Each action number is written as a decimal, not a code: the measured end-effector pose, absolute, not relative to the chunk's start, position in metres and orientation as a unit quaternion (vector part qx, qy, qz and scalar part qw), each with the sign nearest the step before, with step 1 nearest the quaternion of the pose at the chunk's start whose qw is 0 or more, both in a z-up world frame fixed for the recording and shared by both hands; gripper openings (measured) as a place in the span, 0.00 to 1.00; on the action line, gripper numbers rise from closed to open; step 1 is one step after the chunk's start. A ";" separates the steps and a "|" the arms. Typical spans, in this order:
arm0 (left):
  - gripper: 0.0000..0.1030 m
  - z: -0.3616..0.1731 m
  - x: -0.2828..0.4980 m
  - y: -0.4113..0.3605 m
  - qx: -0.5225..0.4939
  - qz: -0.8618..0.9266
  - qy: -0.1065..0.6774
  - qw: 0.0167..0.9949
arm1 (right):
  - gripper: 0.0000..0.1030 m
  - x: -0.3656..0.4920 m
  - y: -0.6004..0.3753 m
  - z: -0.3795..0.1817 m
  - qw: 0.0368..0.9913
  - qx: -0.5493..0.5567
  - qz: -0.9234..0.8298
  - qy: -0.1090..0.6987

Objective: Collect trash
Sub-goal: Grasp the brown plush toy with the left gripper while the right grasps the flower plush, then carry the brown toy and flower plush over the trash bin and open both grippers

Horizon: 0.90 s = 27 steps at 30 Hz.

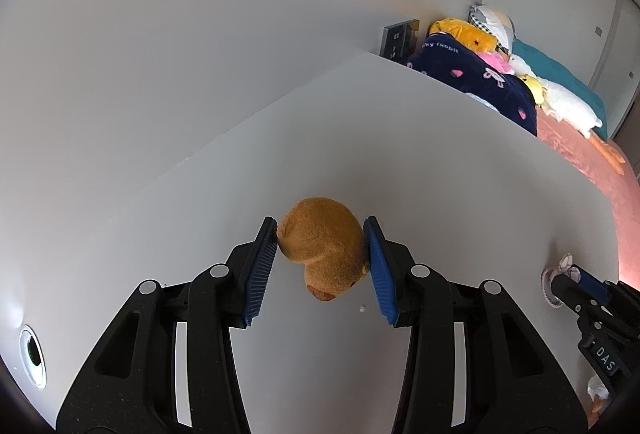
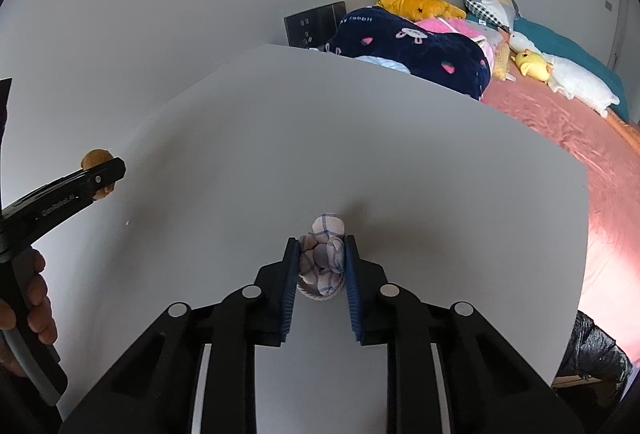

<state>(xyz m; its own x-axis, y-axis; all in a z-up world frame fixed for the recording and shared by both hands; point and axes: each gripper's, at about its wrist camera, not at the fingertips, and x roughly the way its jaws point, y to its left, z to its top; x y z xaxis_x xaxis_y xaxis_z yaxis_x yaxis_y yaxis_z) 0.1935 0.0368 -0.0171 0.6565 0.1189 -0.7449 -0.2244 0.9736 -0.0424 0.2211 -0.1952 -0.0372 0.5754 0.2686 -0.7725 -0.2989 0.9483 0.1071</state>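
My left gripper (image 1: 323, 234) is shut on a brown plush toy (image 1: 324, 242), its blue pads pressing both sides, just above the white table (image 1: 440, 162). The same toy (image 2: 96, 157) and left gripper (image 2: 105, 170) show at the far left of the right wrist view. My right gripper (image 2: 322, 246) is shut on a small checked white-and-lilac cloth bundle (image 2: 325, 254) over the table (image 2: 360, 138). In the left wrist view the right gripper (image 1: 566, 276) and the bundle (image 1: 558, 270) appear at the right edge.
A bed with pink sheet (image 2: 580, 138), dark blue blanket (image 2: 408, 46) and several plush toys lies beyond the table. A black trash bag (image 2: 596, 350) sits below the table's right edge. A round cable hole (image 1: 33, 356) is in the table's left. A tiny white crumb (image 1: 362, 308) lies on the table.
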 end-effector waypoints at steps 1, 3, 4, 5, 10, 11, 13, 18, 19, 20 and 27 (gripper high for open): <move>0.43 -0.017 0.193 0.035 -0.064 0.094 0.403 0.908 | 0.22 0.219 -0.197 -0.035 0.889 -0.017 0.160 0.430; 0.43 -0.017 0.191 0.031 -0.061 0.092 0.403 0.908 | 0.22 0.217 -0.201 -0.033 0.890 -0.018 0.159 0.427; 0.43 -0.017 0.190 0.028 -0.058 0.090 0.404 0.909 | 0.22 0.216 -0.202 -0.031 0.890 -0.016 0.159 0.427; 0.43 -0.016 0.190 0.025 -0.054 0.089 0.404 0.909 | 0.22 0.215 -0.205 -0.030 0.890 -0.013 0.159 0.427; 0.43 -0.013 0.180 0.015 -0.055 0.071 0.403 0.911 | 0.22 0.208 -0.217 -0.024 0.891 -0.001 0.158 0.426; 0.43 -0.012 0.178 0.013 -0.054 0.067 0.405 0.910 | 0.22 0.206 -0.219 -0.023 0.890 0.002 0.158 0.427; 0.43 -0.011 0.175 0.007 -0.047 0.069 0.404 0.911 | 0.22 0.201 -0.224 -0.020 0.891 0.007 0.158 0.426; 0.43 -0.001 0.161 -0.007 -0.037 0.064 0.401 0.913 | 0.22 0.189 -0.234 -0.012 0.892 0.018 0.161 0.423; 0.43 0.000 0.158 -0.011 -0.035 0.063 0.400 0.914 | 0.22 0.186 -0.236 -0.010 0.892 0.020 0.162 0.422; 0.43 0.001 0.154 -0.014 -0.033 0.063 0.399 0.914 | 0.22 0.183 -0.238 -0.009 0.892 0.022 0.162 0.422; 0.43 0.004 0.139 -0.037 -0.025 0.057 0.401 0.914 | 0.22 0.161 -0.257 -0.001 0.891 0.038 0.167 0.420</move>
<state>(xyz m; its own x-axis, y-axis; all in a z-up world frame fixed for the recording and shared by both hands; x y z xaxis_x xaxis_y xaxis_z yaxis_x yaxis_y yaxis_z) 0.1391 -0.0366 0.0044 0.6718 0.0842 -0.7359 -0.1239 0.9923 0.0005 0.1609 -0.2566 -0.0007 0.5910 0.3308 -0.7357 -0.2662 0.9409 0.2092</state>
